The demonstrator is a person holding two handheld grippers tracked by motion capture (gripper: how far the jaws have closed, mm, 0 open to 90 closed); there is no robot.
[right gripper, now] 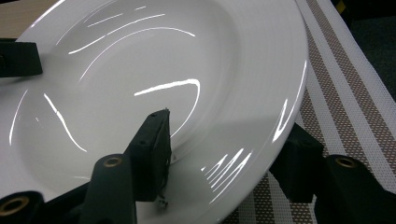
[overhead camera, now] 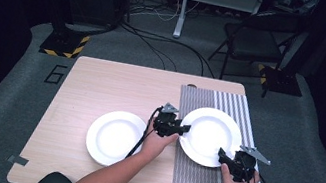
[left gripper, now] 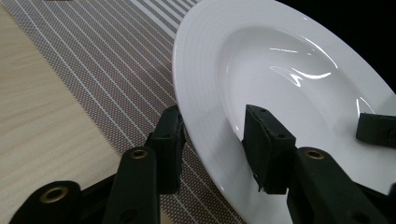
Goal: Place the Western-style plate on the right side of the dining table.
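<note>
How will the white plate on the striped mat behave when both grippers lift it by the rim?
The plate looks like glazed ceramic, so probably stiff and breakable. Its glossy reflections suggest the rim may slip between the jaws. The left gripper and right gripper straddle opposite edges, so it should stay level.

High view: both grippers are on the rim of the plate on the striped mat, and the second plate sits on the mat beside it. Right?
Not quite. The second plate sits on the bare wooden table, left of the striped mat, as the high view shows. The left gripper and right gripper do both straddle the rim of the mat's plate.
</note>
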